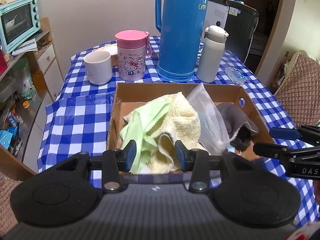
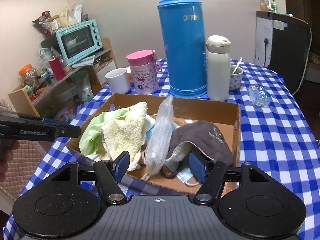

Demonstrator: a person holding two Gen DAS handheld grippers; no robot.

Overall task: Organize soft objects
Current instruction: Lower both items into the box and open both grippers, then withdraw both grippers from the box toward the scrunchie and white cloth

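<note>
Both my grippers above the cardboard box (image 1: 258, 118), left gripper (image 1: 155, 154) jaws apart and empty, right gripper (image 2: 160, 165) likewise, yellow towel (image 2: 124, 132), grey mask (image 2: 202, 140) inside.

Checked table (image 2: 270, 140): cardboard box (image 2: 237, 120), blue thermos (image 2: 184, 46), white mug (image 2: 118, 80), pink cup (image 2: 144, 74).

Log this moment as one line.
left gripper: open, empty | right gripper: open, empty | towel, grey mask: in box
</note>
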